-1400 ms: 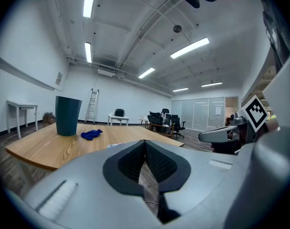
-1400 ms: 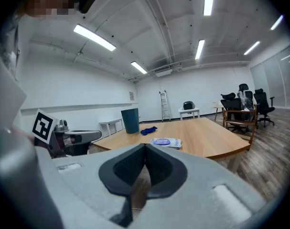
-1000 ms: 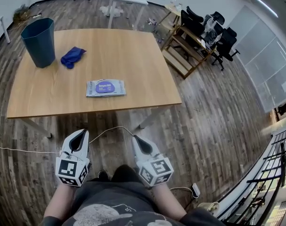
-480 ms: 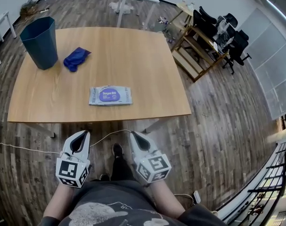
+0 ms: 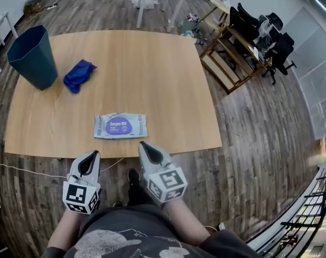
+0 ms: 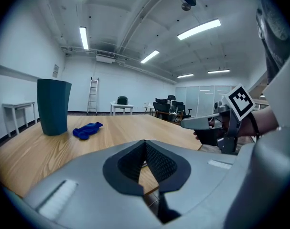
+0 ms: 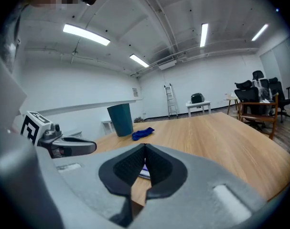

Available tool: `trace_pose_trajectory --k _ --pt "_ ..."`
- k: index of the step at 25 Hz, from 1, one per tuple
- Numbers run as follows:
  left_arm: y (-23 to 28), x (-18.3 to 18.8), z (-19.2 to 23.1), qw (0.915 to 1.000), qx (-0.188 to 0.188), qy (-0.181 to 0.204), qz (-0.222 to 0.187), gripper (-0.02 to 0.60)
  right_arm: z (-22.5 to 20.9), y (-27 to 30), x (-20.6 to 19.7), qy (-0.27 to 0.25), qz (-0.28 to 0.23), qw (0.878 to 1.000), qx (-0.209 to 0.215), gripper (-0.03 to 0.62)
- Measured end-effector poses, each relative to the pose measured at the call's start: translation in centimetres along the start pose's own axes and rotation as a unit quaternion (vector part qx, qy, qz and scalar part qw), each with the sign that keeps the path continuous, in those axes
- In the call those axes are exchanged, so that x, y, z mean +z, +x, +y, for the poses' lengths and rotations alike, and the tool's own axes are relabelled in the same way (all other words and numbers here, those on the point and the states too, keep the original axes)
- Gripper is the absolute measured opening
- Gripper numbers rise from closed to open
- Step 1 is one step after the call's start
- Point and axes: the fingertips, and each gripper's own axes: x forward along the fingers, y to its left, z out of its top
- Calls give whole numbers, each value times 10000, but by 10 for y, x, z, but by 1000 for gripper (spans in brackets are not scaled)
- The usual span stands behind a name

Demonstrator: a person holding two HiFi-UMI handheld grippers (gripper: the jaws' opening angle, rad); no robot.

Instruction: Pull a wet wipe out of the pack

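Observation:
A flat pack of wet wipes with a purple label lies near the front edge of the wooden table. My left gripper hangs just short of that edge, below and left of the pack, its jaws shut on nothing. My right gripper reaches the table's front edge right of the pack's near corner, also shut and empty. In the right gripper view a sliver of the pack shows just beyond the closed jaws. The left gripper view shows its closed jaws and the right gripper alongside.
A dark teal bin stands at the table's far left corner, with a crumpled blue cloth beside it. A wooden shelf unit and black chairs stand to the right. A white cable runs across the floor.
Both grippers have moved forward toward the table's front edge, the right one further. The table and pack have come nearer in the head view. Both stayed shut.

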Motion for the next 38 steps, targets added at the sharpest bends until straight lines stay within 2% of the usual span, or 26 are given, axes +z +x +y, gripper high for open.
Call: trace_pose_trajectory --k 9,12,17,20,23,29,33,38 --pt "47 -9 15 9992 252 132 290 18 -14 50 -9 -609 558 9949 576 -6" --pt "57 -14 17 9982 327 284 411 18 -17 62 -16 -892 804 9894 816 30" --pt "74 -18 27 9963 553 304 584 18 -17 84 -27 -1412 1146 9748 1295 70" --pt "81 -22 36 9946 678 361 700 18 -12 97 -39 -1745 1413 9612 1602 129" --pt "85 -26 44 9917 790 627 797 18 -5 111 -53 -2051 1747 9448 1862 205" --pt "97 -39 51 9894 494 833 1079 18 4 132 -73 -2505 2172 9229 1957 262" --pt "105 -68 53 9831 131 933 1567 18 5 137 -97 -2730 2627 9043 1969 291" --pt "114 -89 55 9733 -207 1034 2038 18 1 143 -102 -2755 2848 9001 1810 311"
